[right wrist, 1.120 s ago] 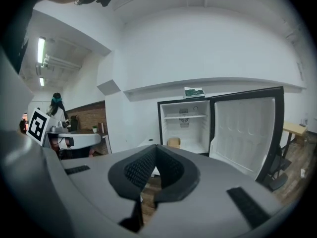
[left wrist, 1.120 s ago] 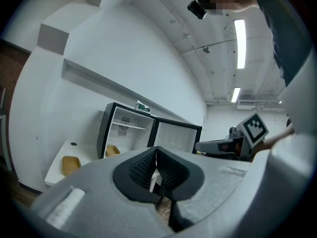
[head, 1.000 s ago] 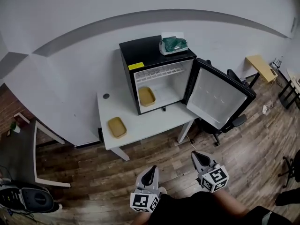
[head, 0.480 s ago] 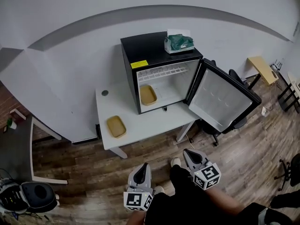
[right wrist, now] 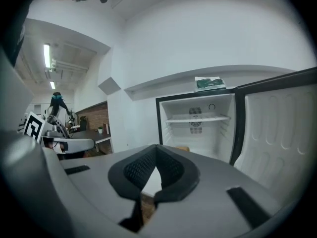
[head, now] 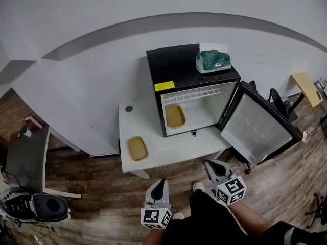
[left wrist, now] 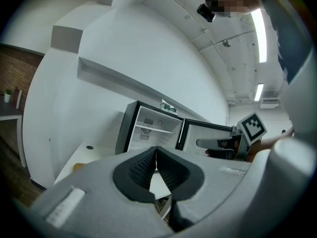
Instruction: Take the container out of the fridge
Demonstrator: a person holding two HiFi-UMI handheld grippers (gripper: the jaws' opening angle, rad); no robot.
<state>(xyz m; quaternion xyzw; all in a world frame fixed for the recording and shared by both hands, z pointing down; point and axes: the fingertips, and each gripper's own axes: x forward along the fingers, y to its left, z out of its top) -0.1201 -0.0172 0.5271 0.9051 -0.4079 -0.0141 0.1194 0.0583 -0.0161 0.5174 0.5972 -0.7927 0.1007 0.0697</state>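
A black mini fridge [head: 191, 91] stands on a white table [head: 168, 154] with its door [head: 263, 129] swung open to the right. A tan container [head: 175, 115] lies on the fridge floor at the left, and its edge shows as the tan container [right wrist: 182, 148] in the right gripper view. A second tan container [head: 137, 148] lies on the table. My left gripper [head: 162, 181] and right gripper [head: 210, 164] hang low over the floor in front of the table, far from the fridge. Both are shut and empty: left gripper [left wrist: 156, 150], right gripper [right wrist: 157, 150].
A green tissue box [head: 213, 61] sits on the fridge top. Office chairs [head: 276, 98] stand behind the open door, and a small wooden table [head: 306, 83] is at the far right. A dark desk [head: 25, 157] and a black bag [head: 46, 207] are at the left.
The head view has swung, so the fridge and table now sit further right and slightly closer. Both grippers stay low and shut, the right one a little higher.
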